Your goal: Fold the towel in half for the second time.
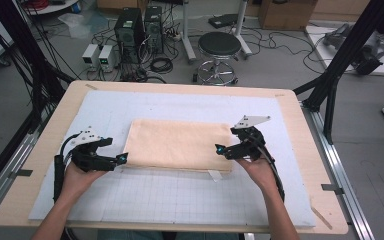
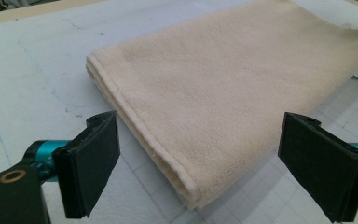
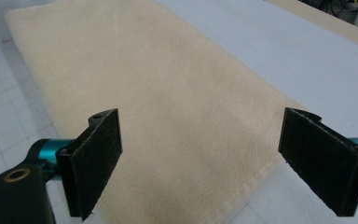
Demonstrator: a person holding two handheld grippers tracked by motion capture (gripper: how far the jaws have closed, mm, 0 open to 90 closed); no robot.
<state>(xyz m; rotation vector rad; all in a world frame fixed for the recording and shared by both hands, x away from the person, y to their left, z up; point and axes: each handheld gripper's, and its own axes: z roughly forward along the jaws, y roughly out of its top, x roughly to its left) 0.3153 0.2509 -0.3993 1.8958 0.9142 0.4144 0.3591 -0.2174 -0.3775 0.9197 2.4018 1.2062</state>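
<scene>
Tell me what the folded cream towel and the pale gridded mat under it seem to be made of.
The folded cream towel looks like soft terry or fleece cloth: matte, fuzzy nap, stitched hem along its edge. The pale gridded mat looks like a smooth sheet, perhaps vinyl or rubber cutting mat: flat, printed grid lines, faint scuffs; the look leaves the exact material open.

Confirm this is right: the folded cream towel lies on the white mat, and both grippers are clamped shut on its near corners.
Not quite. The folded towel does lie on the mat, but the left gripper and right gripper are open, pads clear of the cloth, as both gripper views show.
</scene>
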